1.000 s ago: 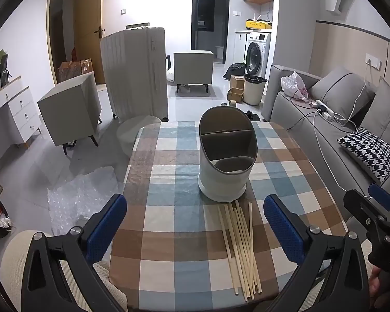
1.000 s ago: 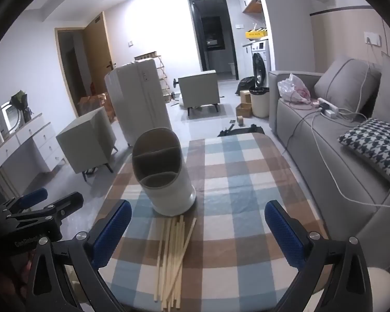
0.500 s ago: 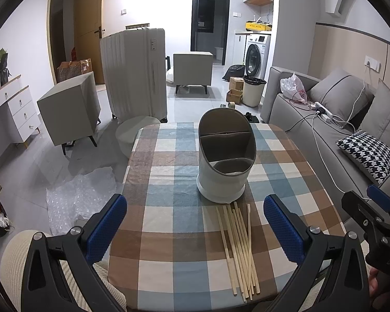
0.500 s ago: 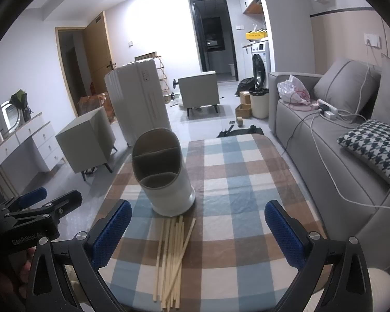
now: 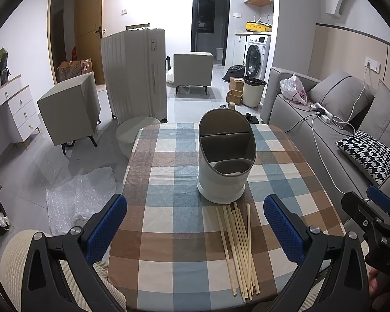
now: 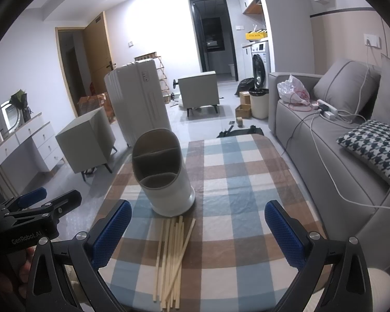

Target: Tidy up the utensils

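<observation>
Little had changed: both the left gripper [image 5: 195, 223] and right gripper [image 6: 198, 225] still hovered released short of the chopsticks [image 5: 237, 247], utensil holder [image 5: 224, 156] beyond, empty; nothing sorted yet.

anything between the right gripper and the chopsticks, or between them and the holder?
Nothing visible. The right gripper is open with only bare tablecloth ahead of it; the chopsticks lie loose below its jaws. The utensil holder stands just beyond their far tips, compartments empty.
</observation>
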